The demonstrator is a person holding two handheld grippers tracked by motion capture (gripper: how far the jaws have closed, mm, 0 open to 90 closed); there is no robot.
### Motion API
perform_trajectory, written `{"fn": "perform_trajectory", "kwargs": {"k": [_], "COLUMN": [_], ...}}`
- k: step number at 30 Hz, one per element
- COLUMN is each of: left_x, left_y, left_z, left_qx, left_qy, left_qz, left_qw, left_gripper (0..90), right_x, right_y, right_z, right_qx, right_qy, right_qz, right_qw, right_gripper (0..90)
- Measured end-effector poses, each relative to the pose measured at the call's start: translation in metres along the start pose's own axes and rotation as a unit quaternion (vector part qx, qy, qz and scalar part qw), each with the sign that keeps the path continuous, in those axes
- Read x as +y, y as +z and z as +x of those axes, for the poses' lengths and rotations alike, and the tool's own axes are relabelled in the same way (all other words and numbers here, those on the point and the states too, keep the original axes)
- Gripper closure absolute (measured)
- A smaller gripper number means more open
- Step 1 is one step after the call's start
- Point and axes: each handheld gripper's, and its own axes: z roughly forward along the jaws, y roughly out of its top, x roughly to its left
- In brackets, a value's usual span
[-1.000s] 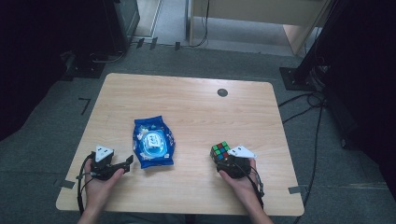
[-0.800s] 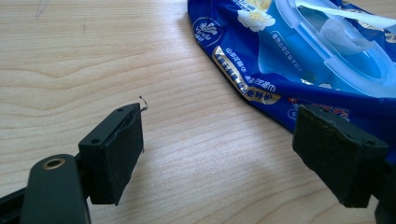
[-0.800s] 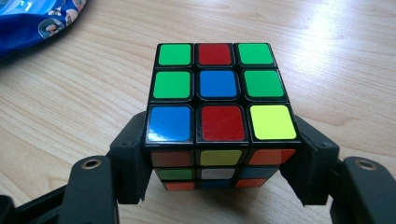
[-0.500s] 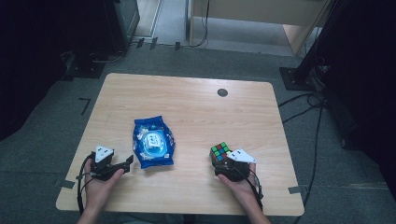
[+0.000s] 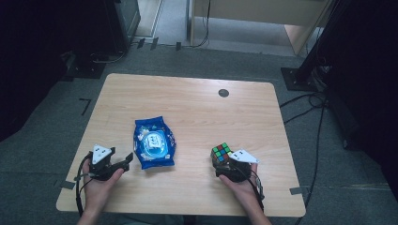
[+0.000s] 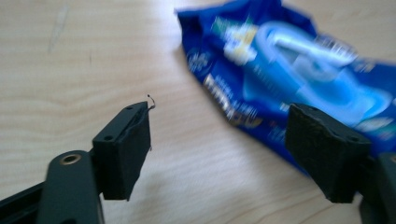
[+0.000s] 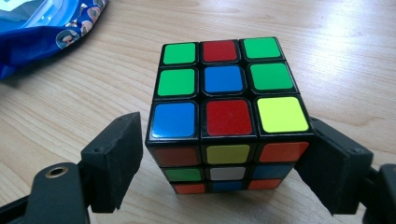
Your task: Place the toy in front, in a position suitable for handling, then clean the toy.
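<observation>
Beside the cube [image 7: 224, 116], right hand [image 5: 241, 187] rests low.

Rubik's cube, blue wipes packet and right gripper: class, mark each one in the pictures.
Rubik's cube [image 7: 223, 79]: right gripper view, blue centre sticker on its top face.
Blue wipes packet [image 5: 154, 143]: high view, pale label in its middle.
Right gripper [image 7: 219, 161]: right gripper view, midway between its black jaws.

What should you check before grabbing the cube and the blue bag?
1. Cube sits between the right gripper fingers: ok.
2. Fingers pressing the cube: not ok, small gaps on both sides; they have just been opening.
3. Cube flat on the table: ok.
4. Left gripper open: ok, though it has just been closing a little.
5. Bag between the left fingers: not ok, it lies ahead.
</observation>
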Motion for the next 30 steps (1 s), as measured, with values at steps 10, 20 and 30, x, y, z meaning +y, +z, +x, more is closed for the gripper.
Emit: {"fn": "perform_trajectory", "kwargs": {"k": [10,20,30], "left_x": [0.019,0.030,0.026], "left_y": [0.017,0.040,0.047], "left_z": [-0.033,-0.056,-0.057], "left_qx": [-0.056,-0.035,-0.030], "left_qy": [0.036,0.108,0.145], "left_qz": [0.021,0.071,0.072], "left_qw": [0.9976,0.9910,0.9863], "left_gripper": [42.9,55.3,84.3], "right_x": [-0.001,-0.001,-0.002], "right_y": [-0.001,-0.001,0.000], "right_z": [0.002,0.002,0.004], "right_qx": [-0.003,-0.003,-0.012], "right_qy": [-0.003,-0.001,-0.009], "right_qz": [-0.003,-0.005,0.000], "right_qw": [1.0000,1.0000,0.9999], "right_gripper": [21.3,21.9,23.3]}}
